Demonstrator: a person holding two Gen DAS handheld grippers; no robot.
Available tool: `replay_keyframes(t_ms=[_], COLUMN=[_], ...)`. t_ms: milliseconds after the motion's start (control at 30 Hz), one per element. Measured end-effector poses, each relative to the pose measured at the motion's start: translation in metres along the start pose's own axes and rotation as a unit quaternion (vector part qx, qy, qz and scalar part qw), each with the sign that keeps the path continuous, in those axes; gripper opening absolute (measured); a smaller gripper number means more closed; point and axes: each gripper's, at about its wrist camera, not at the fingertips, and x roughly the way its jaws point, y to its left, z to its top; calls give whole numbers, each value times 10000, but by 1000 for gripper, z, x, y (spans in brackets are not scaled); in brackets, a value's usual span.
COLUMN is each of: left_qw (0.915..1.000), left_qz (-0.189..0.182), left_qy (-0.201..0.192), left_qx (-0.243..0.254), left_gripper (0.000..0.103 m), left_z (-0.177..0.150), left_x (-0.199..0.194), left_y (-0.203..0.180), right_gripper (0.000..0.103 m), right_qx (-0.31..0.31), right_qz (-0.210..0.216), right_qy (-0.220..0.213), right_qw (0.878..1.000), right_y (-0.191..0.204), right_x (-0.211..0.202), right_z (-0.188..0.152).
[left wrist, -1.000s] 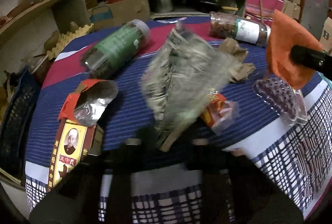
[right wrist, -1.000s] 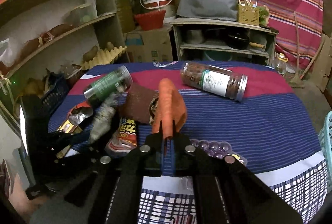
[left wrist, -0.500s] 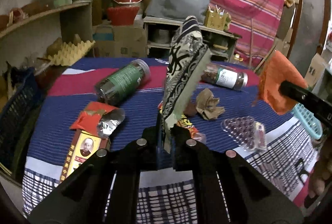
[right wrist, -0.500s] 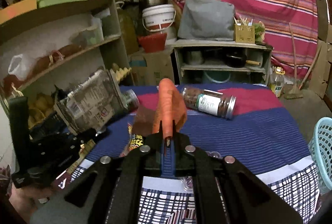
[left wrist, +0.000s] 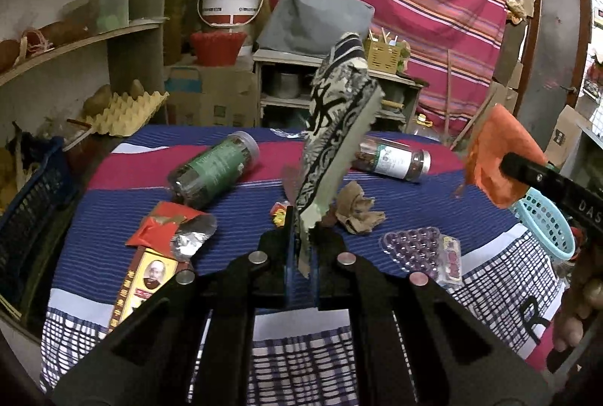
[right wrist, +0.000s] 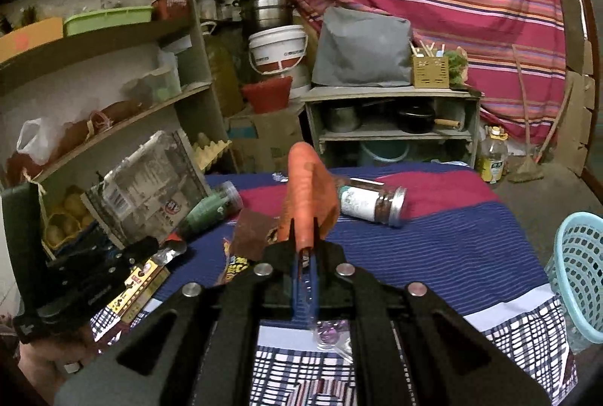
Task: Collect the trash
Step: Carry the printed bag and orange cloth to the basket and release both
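Note:
My left gripper (left wrist: 301, 236) is shut on a black-and-grey patterned wrapper (left wrist: 335, 127), which stands upright above the table; in the right wrist view the same wrapper (right wrist: 147, 180) shows its printed back at the left. An orange wrapper (right wrist: 307, 187) is pinched in my shut right gripper (right wrist: 305, 248); the left wrist view shows the orange wrapper (left wrist: 497, 153) at the right, raised over the table. A light blue basket (right wrist: 576, 270) stands beyond the table's right edge. Loose trash lies on the striped cloth: a red foil packet (left wrist: 169, 229), crumpled brown paper (left wrist: 358, 212), a clear blister tray (left wrist: 414, 244).
Two jars lie on their sides, a green-labelled jar (left wrist: 215, 172) and a white-labelled jar (left wrist: 395, 161). A yellow printed box (left wrist: 147, 285) sits at the front left. Shelves (right wrist: 113, 40) and a dark crate (left wrist: 30, 195) crowd the left; a low cabinet (right wrist: 392, 119) stands behind.
Both grippers have risen from the table with their wrappers. The patterned wrapper, blurred and low a second ago, now stands upright and steady. The blue basket has come into view.

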Motion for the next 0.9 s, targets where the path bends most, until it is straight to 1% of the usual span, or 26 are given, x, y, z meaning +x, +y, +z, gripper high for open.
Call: replay_keyframes(t_ms=[100, 167, 267, 367, 433, 467, 533, 600, 667, 700, 733, 800, 833, 900], left_qw=[9999, 9998, 9999, 9994, 9988, 9984, 9968, 9944, 9904, 9890, 9866, 9807, 9788, 9742], left_qz=[-103, -147, -77, -272, -441, -524, -726, -959, -1240, -1322, -1443, -1705, -1781, -1958], left_qy=[30, 76, 135, 223, 197, 180, 140, 139, 141, 147, 156, 291, 354, 511], left_qx=[-32, -132, -25, -28, 38, 118, 293, 422, 593, 651, 739, 909, 949, 994], left_gripper=[5, 5, 5, 5, 5, 5, 5, 5, 5, 5, 5, 5, 5, 5], left_z=[2, 4, 8, 15, 22, 24, 28, 31, 30, 29, 26, 15, 12, 2], left_x=[1, 4, 12, 24, 31, 34, 37, 42, 49, 51, 55, 66, 69, 80], left_y=[-7, -12, -30, -58, -85, -101, -136, -170, -215, -229, -251, -291, -304, -333], right_gripper=[4, 4, 4, 4, 4, 4, 4, 4, 4, 4, 4, 4, 4, 4], right_qx=[52, 36, -136, -301, -335, -349, -431, -327, 72, 227, 367, 690, 882, 1145], right_qz=[-101, -257, -676, -1233, -1618, -1738, -2029, -2288, -2574, -2640, -2735, -2985, -3097, -3189], right_qy=[-95, -203, -394, -559, -638, -662, -646, -580, -543, -525, -523, -509, -518, -584], right_qw=[9999, 9995, 9968, 9903, 9842, 9819, 9761, 9712, 9647, 9628, 9597, 9505, 9453, 9390], right_y=[-7, -16, -31, -56, -82, -92, -122, -154, -193, -206, -220, -252, -265, -283], right_x=[-5, -11, -23, -38, -53, -60, -76, -90, -108, -114, -121, -137, -144, -153], right_z=[5, 9, 17, 22, 26, 28, 28, 26, 20, 18, 15, 4, 0, -7])
